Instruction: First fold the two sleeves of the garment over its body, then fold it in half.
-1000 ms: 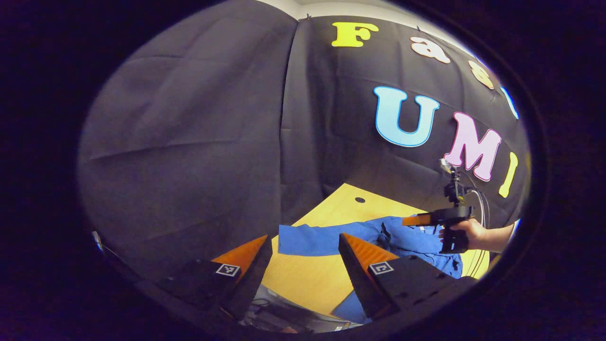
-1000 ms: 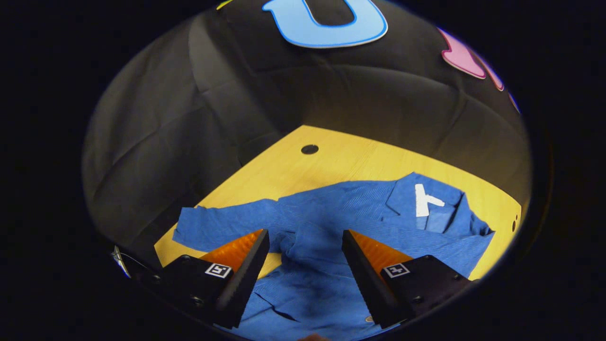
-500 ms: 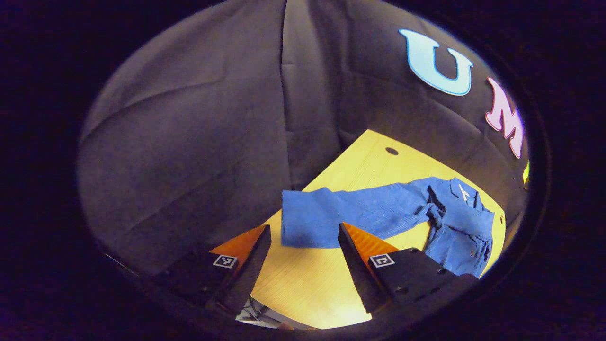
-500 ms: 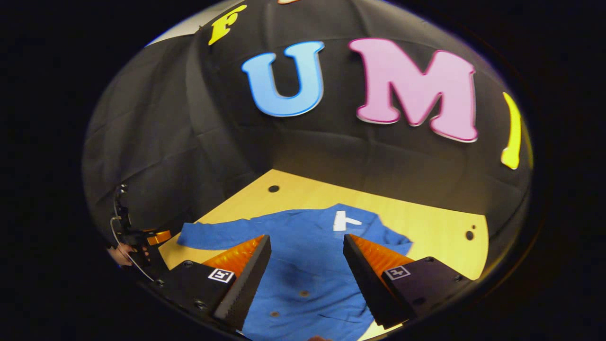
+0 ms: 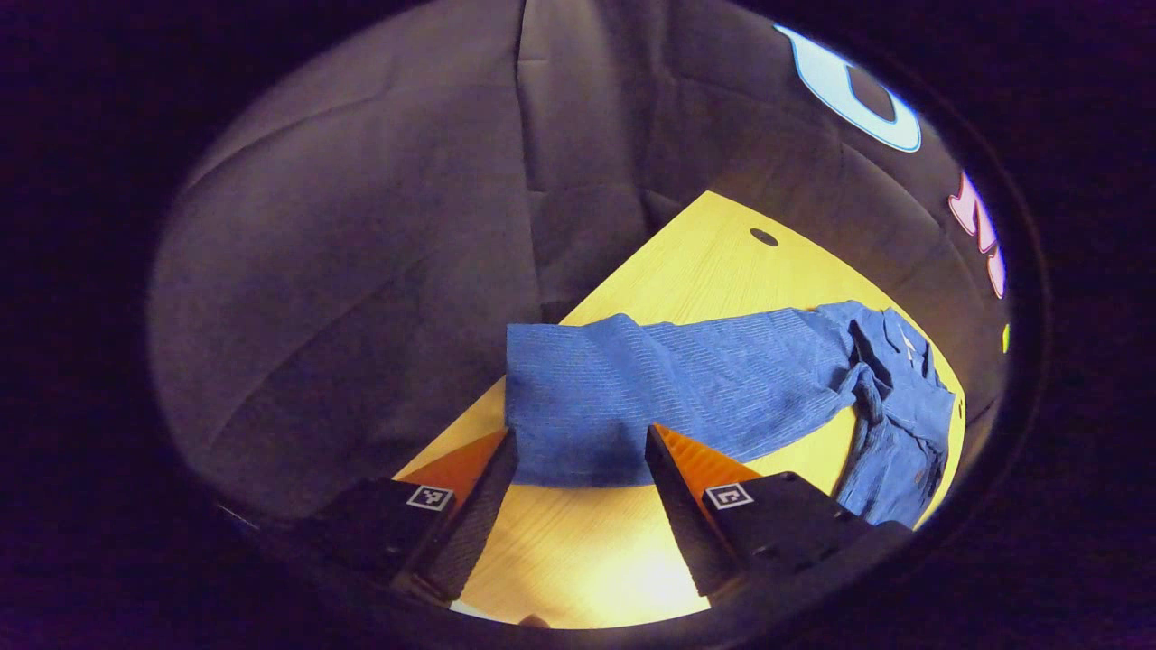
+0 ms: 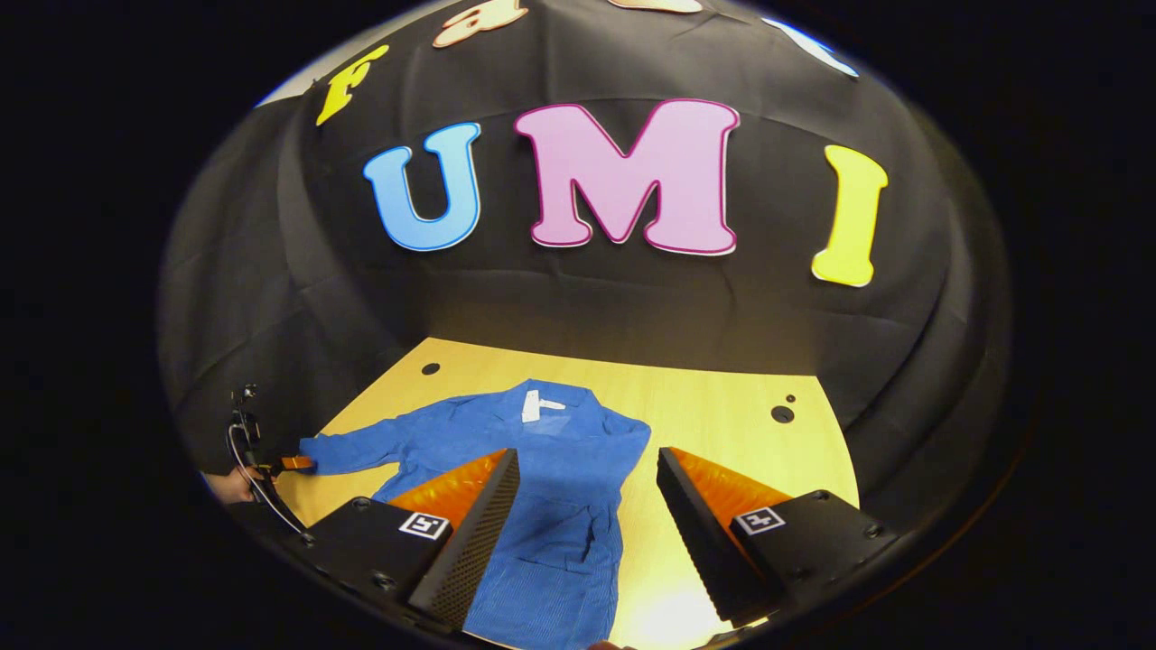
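- Blue corduroy button-up shirt (image 6: pixel 551 487) lies flat on the yellow wooden bench (image 6: pixel 722 424), collar toward the black cloth wall (image 6: pixel 632 316).
- One sleeve (image 5: pixel 650 397) stretched straight out sideways; cuff end sits at the bench edge.
- Left tongs (image 5: pixel 578 460): jaws apart, tips right at the cuff, one either side, not clamped.
- Right tongs (image 6: pixel 587 487): jaws apart, above the shirt's lower body, holding nothing.
- Hand (image 6: pixel 230 486) on the left tongs is at the sleeve end.
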